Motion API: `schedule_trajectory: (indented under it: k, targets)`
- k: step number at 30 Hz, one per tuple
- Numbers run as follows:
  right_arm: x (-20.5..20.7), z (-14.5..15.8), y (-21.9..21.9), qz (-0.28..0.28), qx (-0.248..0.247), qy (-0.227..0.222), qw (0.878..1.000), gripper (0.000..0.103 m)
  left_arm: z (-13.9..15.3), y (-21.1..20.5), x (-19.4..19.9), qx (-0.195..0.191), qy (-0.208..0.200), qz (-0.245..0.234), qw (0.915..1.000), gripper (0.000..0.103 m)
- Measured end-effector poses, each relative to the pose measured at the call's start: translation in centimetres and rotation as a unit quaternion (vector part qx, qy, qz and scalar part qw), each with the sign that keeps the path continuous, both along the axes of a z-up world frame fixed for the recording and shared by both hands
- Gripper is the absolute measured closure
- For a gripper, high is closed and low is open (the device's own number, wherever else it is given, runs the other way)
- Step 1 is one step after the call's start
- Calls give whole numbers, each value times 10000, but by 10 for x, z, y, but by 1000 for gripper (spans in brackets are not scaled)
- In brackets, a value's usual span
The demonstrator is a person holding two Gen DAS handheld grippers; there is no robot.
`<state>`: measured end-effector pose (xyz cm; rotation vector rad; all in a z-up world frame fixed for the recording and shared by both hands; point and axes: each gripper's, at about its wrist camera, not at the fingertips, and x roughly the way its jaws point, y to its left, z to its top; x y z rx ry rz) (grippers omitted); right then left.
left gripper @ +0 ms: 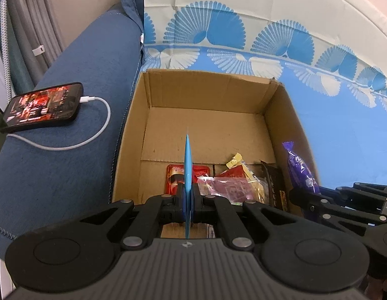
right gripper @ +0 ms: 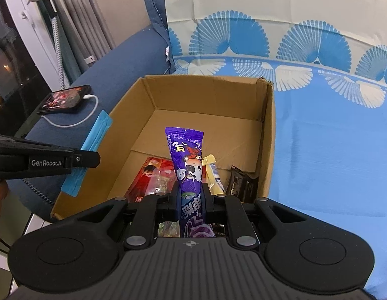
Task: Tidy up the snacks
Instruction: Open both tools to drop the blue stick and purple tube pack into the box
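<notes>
An open cardboard box (left gripper: 208,90) (right gripper: 268,130) sits on a blue patterned sheet, with several snack packets at its near end: a red packet (left gripper: 174,175) (right gripper: 153,172), a pinkish clear one (left gripper: 223,185), a yellow stick (right gripper: 213,172) and a dark brown packet (left gripper: 274,182) (right gripper: 240,185). My left gripper (left gripper: 188,200) is shut on a thin blue packet (left gripper: 187,160) seen edge-on, above the box's near left part. The same blue packet (right gripper: 93,145) shows flat in the right wrist view. My right gripper (right gripper: 191,200) is shut on a purple snack packet (right gripper: 187,155) (left gripper: 299,167) over the box's near right side.
A dark blue sofa armrest (left gripper: 68,155) (right gripper: 123,75) runs along the box's left side. On it lies a phone (left gripper: 43,106) (right gripper: 64,98) with a lit screen and a white charging cable (left gripper: 93,135). Curtains and a window stand at the far left.
</notes>
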<state>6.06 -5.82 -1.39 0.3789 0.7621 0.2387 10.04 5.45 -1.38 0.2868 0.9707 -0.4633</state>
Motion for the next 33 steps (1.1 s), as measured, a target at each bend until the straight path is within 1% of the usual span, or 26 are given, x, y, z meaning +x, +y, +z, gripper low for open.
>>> schedule_trajectory:
  k: [8, 10, 11, 12, 13, 14, 15, 16, 17, 20, 23, 24, 27, 33]
  targets:
    - [25, -17, -1, -67, 45, 183, 9998, 86, -21, -13, 24, 167, 132, -2, 9998, 99]
    - [31, -17, -3, -120, 113, 184, 9997, 83, -24, -17, 29, 213, 119, -27, 9997, 97]
    - [35, -17, -6, -178, 180, 188, 9995, 80, -24, -18, 31, 249, 72, -28, 9997, 82]
    - [39, -16, -8, -230, 281, 189, 9992, 63, -23, -18, 33, 301, 29, 19, 9995, 40]
    - [41, -15, -11, -309, 356, 178, 9987, 53, -21, -18, 35, 338, -27, 102, 9994, 20]
    - [43, -13, -14, -399, 406, 159, 9983, 36, -18, -17, 34, 341, -152, 233, 9990, 1]
    - [42, -11, -17, -492, 416, 136, 9978, 27, -13, -13, 30, 258, -330, 318, 9986, 0]
    - [40, -9, -19, -545, 408, 127, 9976, 26, -11, -10, 26, 224, -389, 309, 9985, 0]
    - [36, -7, -20, -564, 419, 128, 9974, 24, -9, -9, 24, 252, -361, 271, 9987, 0]
    - [17, -3, -21, -564, 497, 218, 9969, 18, -9, -6, 10, 485, -233, 271, 9982, 0]
    - [-11, 2, -17, -574, 491, 247, 9968, 14, -7, 4, -10, 546, -139, 315, 9979, 0]
    - [-21, 4, -16, -594, 453, 230, 9969, 12, -6, 8, -17, 527, -114, 357, 9979, 0]
    - [-55, 12, -9, -609, 286, 85, 9977, 10, 2, 22, -43, 397, -78, 467, 9981, 0]
    - [-106, 23, 3, -582, -69, -281, 9979, 8, 22, 38, -91, 258, -326, 545, 9976, 0]
